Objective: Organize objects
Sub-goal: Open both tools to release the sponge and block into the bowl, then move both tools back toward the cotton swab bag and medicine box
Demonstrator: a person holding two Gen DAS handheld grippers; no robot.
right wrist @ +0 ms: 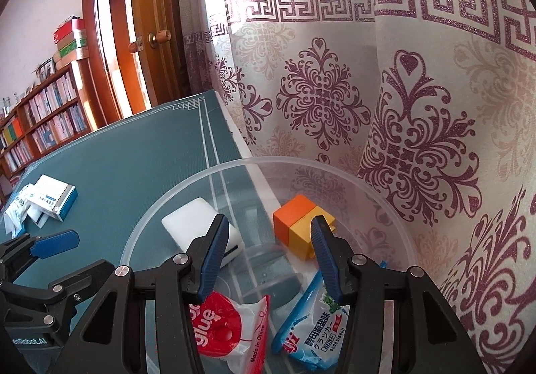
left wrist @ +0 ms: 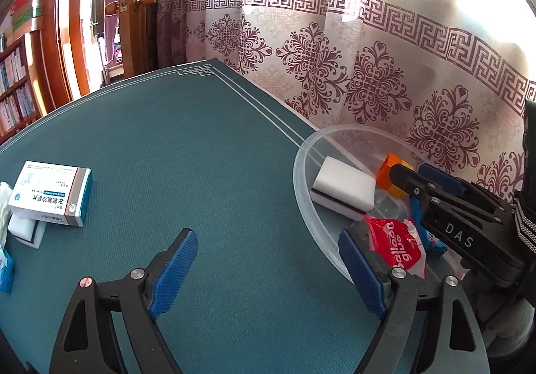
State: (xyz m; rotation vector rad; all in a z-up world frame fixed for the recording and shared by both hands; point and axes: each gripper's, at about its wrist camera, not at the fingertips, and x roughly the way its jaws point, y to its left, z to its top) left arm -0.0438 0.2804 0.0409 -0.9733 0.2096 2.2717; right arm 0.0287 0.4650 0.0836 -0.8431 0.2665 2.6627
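A clear plastic bowl [right wrist: 187, 203] [left wrist: 298, 173] stands on the green table mat by the curtain. In it lie a white sponge [right wrist: 197, 223] [left wrist: 341, 186], an orange-and-yellow block [right wrist: 298, 223] [left wrist: 385, 173], a red glue packet [right wrist: 227, 330] [left wrist: 395, 243] and a blue biscuit packet [right wrist: 311, 333]. My right gripper [right wrist: 268, 236] [left wrist: 412, 176] is open and empty above the bowl. My left gripper [left wrist: 268, 253] is open and empty over the mat, left of the bowl; one of its fingers [right wrist: 55, 243] shows in the right wrist view. A white-and-blue medicine box [left wrist: 50, 196] [right wrist: 55, 196] lies at the left.
Beside the medicine box lie another white sponge [left wrist: 26, 233] and white and blue packets [left wrist: 5, 260]. A patterned curtain [left wrist: 368, 72] hangs along the table's far edge. A wooden door [left wrist: 137, 5] and a bookshelf [right wrist: 43, 119] stand beyond the table.
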